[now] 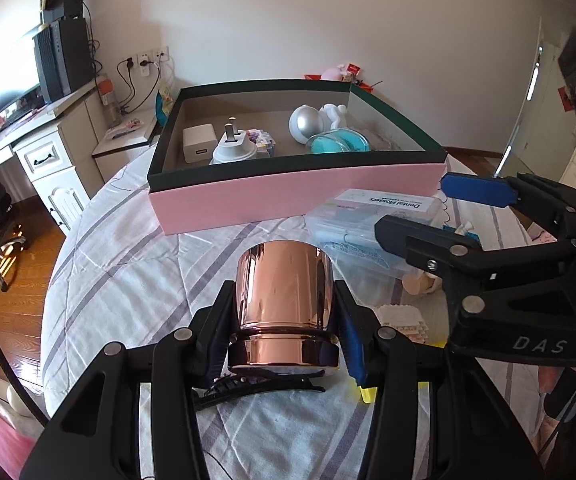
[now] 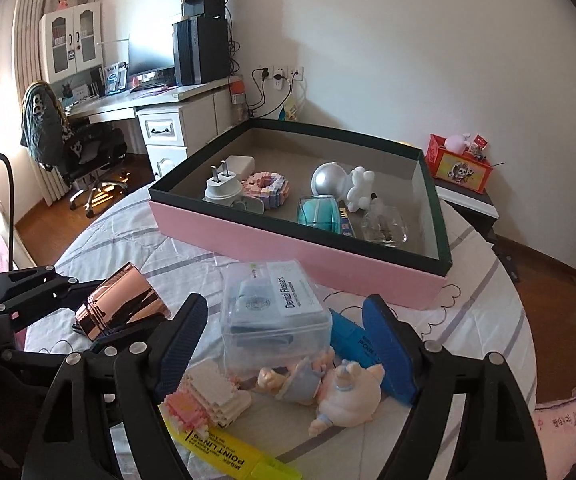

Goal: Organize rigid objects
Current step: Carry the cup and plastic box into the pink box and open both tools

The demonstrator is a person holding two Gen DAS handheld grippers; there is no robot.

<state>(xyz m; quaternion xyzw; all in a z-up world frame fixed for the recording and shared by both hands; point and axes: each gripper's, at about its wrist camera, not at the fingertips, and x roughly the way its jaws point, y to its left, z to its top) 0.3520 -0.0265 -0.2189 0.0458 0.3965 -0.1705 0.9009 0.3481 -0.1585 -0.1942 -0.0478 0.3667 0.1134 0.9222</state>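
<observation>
Left gripper [image 1: 283, 320] clamps shiny (rose-gold) cup [image 1: 285, 292].

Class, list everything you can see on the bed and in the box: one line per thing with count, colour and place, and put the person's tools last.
box: 1, pink with dark rim, on the bed
plug adapter: 1, white, in box, left
charger block: 1, white, in box, left
brick model: 1, pastel, in box
figurine with silver dome: 1, white, in box
round case: 1, teal, in box
flosser box: 1, clear, on bed before the box
pig toys: 2, peach, on bed
brick block: 1, cream and pink, on bed
highlighter: 1, yellow, on bed
hair clip: 1, black, under the cup
cup: 1, rose-gold, in left hand-held gripper
right hand-held gripper: open, over the flosser box
</observation>
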